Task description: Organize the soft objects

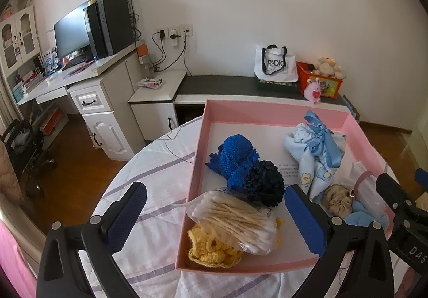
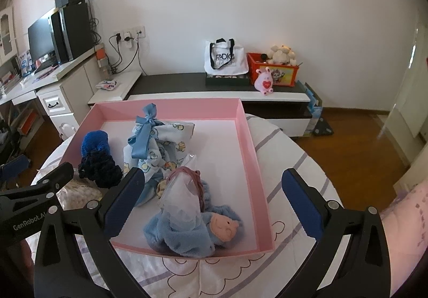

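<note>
A pink shallow box [image 1: 199,142] [image 2: 247,137] lies on a round cloth-covered table [image 1: 149,164]. Inside it are a blue knit piece [image 1: 236,156], a dark navy knit piece [image 1: 267,184], a bag of cotton swabs [image 1: 235,220] over a yellow crochet piece [image 1: 208,252], a baby-print cloth tied with a blue ribbon [image 2: 157,142], a beige scrunchie [image 1: 337,200], a clear plastic pouch [image 2: 182,199] and a blue plush doll [image 2: 192,233]. My left gripper [image 1: 216,215] is open above the swab bag. My right gripper [image 2: 211,201] is open over the plush doll, holding nothing.
Beyond the table runs a low dark-topped bench [image 2: 187,81] with a white tote bag [image 2: 226,58], an orange toy box [image 2: 272,69] and a pink toy [image 2: 264,84]. A white desk [image 1: 80,78] with a monitor and a computer tower stands at the left. The floor is wood.
</note>
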A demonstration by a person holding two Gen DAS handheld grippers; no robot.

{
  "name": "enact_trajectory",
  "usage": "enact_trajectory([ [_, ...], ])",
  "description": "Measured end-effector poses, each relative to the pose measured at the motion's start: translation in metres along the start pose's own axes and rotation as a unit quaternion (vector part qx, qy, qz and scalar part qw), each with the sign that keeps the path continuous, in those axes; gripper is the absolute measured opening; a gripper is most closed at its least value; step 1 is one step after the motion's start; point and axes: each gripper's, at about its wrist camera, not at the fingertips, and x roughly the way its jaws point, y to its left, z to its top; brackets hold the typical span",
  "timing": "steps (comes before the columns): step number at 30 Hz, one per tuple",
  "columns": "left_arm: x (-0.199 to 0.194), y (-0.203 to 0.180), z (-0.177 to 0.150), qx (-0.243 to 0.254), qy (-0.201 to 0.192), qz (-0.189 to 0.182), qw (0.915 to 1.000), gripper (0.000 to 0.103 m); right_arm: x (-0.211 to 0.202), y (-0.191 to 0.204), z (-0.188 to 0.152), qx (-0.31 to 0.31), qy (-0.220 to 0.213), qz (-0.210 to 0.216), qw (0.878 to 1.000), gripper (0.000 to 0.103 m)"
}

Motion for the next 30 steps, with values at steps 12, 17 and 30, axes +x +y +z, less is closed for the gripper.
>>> enact_trajectory([
  [12, -0.055, -0.002, -0.02, -0.005, -0.028, 0.0, 0.9996, 0.102, -0.049, 0.0, -0.009, 0.0, -0.033, 0.004, 0.999, 0.102],
  [17, -0.088, -0.001, -0.033, -0.009, -0.039, -0.001, 0.9992, 0.103, -0.075, -0.003, -0.015, -0.001, -0.052, 0.004, 0.999, 0.103],
  [30, -0.175, -0.005, -0.073, -0.015, -0.091, 0.003, 0.9957, 0.103, -0.145, -0.005, -0.038, -0.012, -0.099, 0.006, 0.995, 0.103],
])
